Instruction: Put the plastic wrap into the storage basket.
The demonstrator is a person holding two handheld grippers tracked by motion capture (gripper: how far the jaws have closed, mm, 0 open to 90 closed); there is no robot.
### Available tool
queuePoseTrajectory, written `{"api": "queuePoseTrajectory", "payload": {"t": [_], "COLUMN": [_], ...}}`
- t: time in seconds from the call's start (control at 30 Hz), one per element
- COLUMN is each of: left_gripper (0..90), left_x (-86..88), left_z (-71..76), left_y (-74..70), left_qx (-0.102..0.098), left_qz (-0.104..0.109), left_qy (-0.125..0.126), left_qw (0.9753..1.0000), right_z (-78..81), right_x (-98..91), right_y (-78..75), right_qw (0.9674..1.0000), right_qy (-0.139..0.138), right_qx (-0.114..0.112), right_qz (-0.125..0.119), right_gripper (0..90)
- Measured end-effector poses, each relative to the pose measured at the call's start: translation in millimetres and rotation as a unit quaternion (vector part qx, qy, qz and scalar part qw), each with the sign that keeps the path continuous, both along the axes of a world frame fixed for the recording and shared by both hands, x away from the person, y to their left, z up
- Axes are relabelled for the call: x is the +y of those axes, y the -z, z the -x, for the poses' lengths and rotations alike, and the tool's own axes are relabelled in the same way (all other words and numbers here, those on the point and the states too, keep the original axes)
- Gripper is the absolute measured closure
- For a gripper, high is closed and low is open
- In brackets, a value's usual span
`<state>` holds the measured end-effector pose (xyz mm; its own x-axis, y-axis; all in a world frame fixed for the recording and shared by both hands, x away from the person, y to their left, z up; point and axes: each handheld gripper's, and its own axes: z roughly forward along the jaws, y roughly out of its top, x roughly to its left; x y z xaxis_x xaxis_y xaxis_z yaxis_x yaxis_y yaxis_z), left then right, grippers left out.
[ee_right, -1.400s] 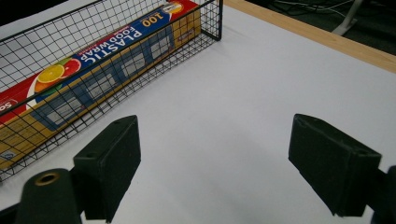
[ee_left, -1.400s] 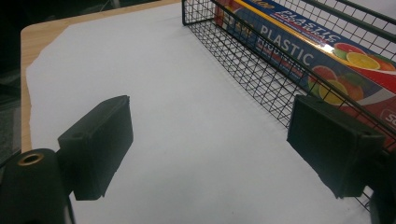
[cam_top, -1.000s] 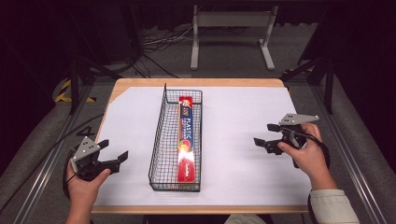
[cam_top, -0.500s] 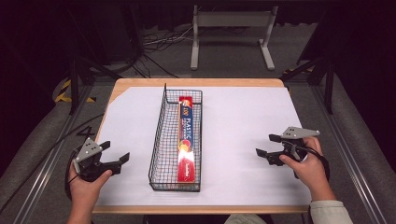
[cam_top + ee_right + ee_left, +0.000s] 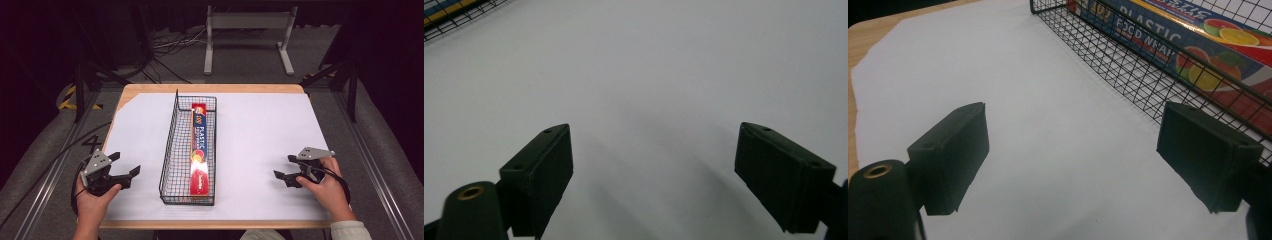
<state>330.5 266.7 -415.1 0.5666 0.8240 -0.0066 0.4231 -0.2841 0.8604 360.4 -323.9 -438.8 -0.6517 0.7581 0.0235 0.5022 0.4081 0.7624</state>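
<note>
- The left gripper (image 5: 125, 167) sits in the person's left hand (image 5: 92, 200) at the table's near left corner, released, jaws spread wide over the white sheet (image 5: 260, 135), nothing between them.
- Just to its right stands the black wire basket (image 5: 170, 150), running lengthwise down the table's middle; the plastic food wrap box (image 5: 199, 150) lies flat inside it along its length.
- Well to the right of the basket, the right gripper (image 5: 286, 169) is likewise released, its jaws apart above bare sheet.

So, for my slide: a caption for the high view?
Two open claws, left and right, flank a wire basket holding plastic wrap.
</note>
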Motion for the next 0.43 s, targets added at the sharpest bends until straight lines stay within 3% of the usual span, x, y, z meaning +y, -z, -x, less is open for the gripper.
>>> {"api": "queuePoseTrajectory", "payload": {"t": [0.17,0.43], "left_gripper": [13.7,13.5], "left_x": [-1.9,-0.6], "left_z": [-1.1,0.4], "left_y": [2.8,3.2], "left_qx": [0.006,0.01], "left_qz": [-0.005,-0.006], "left_qy": [0.003,0.0], "left_qw": [1.0,0.9999], "right_z": [-1.5,0.4], "right_x": [1.5,3.5], "right_y": [4.9,-0.5], "right_qw": [0.9999,1.0], "right_qy": [0.001,0.002], "right_qx": [0.005,-0.005], "right_qz": [0.012,-0.006], "right_gripper": [16.0,15.3]}}
